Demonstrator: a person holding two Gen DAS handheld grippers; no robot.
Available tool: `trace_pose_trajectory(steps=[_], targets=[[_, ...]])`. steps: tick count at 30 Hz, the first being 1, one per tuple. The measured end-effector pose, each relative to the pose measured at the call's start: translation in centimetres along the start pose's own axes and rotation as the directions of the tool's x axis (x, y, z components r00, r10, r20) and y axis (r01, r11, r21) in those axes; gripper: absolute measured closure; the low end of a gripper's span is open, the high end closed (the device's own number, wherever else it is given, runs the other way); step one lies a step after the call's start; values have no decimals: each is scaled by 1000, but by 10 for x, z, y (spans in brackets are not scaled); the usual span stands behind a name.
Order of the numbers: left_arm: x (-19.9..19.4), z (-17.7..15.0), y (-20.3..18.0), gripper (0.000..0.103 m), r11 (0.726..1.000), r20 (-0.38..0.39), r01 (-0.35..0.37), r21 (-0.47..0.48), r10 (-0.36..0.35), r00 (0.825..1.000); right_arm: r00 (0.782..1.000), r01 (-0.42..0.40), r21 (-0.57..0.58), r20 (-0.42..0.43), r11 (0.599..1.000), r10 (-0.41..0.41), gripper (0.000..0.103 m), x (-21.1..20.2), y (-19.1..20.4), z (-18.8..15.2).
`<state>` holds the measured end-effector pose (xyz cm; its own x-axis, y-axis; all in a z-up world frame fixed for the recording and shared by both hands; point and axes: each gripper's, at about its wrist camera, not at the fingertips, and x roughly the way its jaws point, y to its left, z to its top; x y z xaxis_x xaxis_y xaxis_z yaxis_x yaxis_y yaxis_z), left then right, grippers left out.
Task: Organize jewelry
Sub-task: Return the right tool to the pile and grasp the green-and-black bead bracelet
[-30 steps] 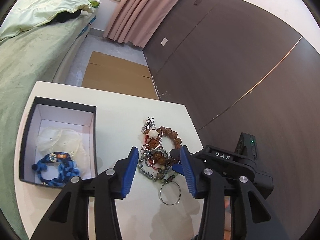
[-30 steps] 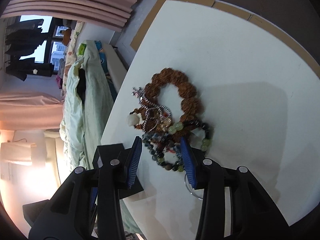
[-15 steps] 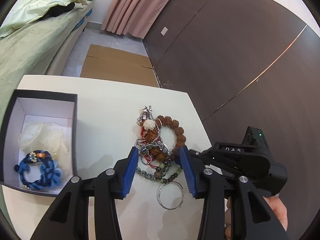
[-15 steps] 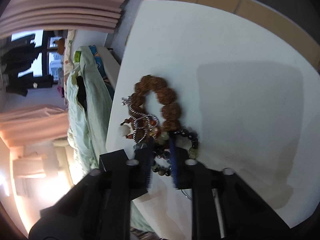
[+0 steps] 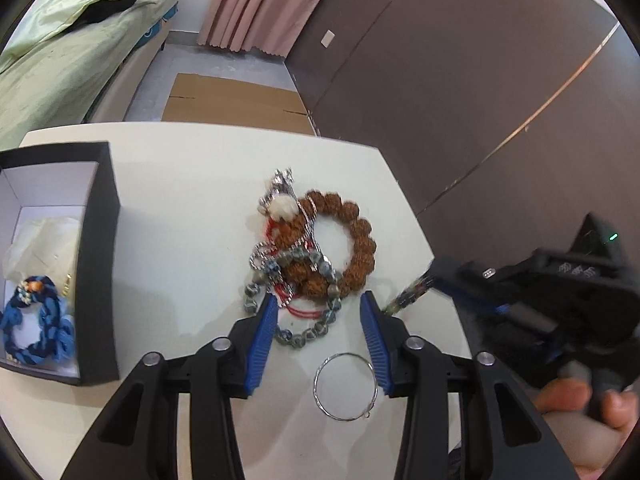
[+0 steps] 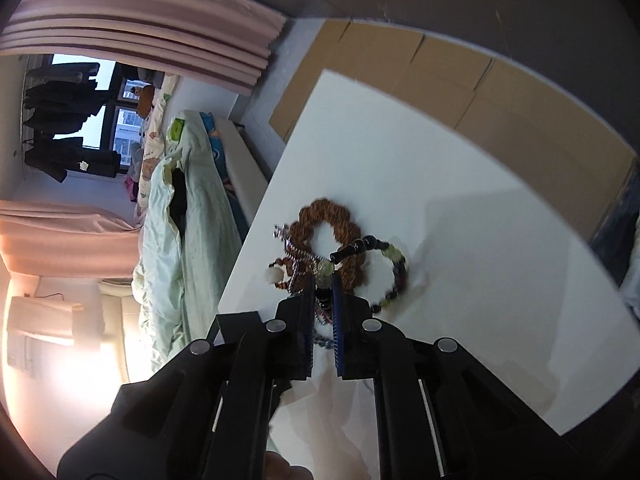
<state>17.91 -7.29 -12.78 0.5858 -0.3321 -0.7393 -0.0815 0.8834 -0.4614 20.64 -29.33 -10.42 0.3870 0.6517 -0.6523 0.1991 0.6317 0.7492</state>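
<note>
The right gripper (image 6: 323, 292) is clamping a dark and green beaded bracelet (image 6: 390, 268), lifted clear of the jewelry pile (image 5: 308, 256) on the white table (image 5: 180, 208). The left gripper (image 5: 318, 320), jaws apart and just narrowing with nothing pinched, is hovering over that pile's gray bead strand (image 5: 304, 334), near a silver bangle (image 5: 346, 386). The black box (image 5: 102, 264) at the left is already holding a blue braided bracelet (image 5: 38, 326). Most pieces, including the brown seed bracelet (image 5: 352, 240), are waiting to be sorted, so the task seems early.
</note>
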Motion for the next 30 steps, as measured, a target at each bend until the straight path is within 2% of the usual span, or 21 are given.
trace_pose_trajectory(steps=[10,14,16,18,21,26,30], targets=[[33,-14,-18,73,994,-23,-77,74,79,997,997,70,-80,22,994,-69,94,-14,5,-4],[37,-15,-27,77,983,-11,-144,115,146,989,997,75,-105,17,992,-73,94,-14,9,-6],[39,-16,-30,85,975,-3,-176,138,178,984,998,69,-115,9,991,-69,94,-12,10,-9],[42,-17,-34,88,965,3,-203,165,205,979,998,68,-121,3,990,-69,94,-12,10,-9],[45,-17,-35,95,965,-3,-191,179,195,981,998,64,-123,-5,990,-65,94,-8,11,-12],[35,-15,-28,96,982,-17,-132,136,135,991,998,63,-125,-4,990,-64,94,-4,13,-15],[11,-11,-25,96,987,12,-92,129,91,996,998,61,-125,-3,990,-62,94,-4,14,-16]])
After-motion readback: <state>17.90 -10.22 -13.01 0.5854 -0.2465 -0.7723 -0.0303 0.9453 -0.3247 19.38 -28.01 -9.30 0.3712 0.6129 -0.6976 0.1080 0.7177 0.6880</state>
